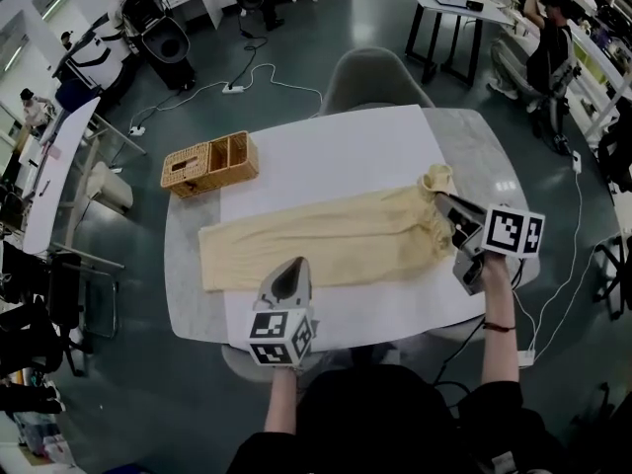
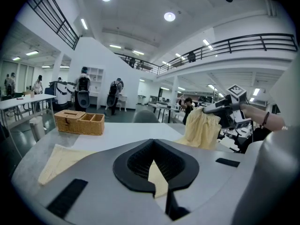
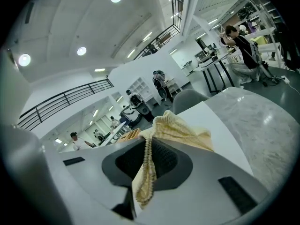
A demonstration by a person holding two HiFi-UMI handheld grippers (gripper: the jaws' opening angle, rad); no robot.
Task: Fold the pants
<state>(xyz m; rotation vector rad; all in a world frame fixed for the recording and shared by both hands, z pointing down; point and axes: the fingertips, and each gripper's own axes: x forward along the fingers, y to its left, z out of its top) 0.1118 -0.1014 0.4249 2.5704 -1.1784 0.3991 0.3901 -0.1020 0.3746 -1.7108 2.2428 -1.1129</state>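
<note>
Right claw (image 3: 146, 171) pinches the gathered, ribbed waistband (image 3: 178, 125) of cream pants (image 1: 326, 230); left claw (image 2: 157, 173) clamps their smooth edge.

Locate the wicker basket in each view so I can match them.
Head view: wicker basket at the table's far left corner.
Left gripper view: left of centre.
Right gripper view: a sliver left of the lifted waistband.
Shared landmark: the yellow pants.
</note>
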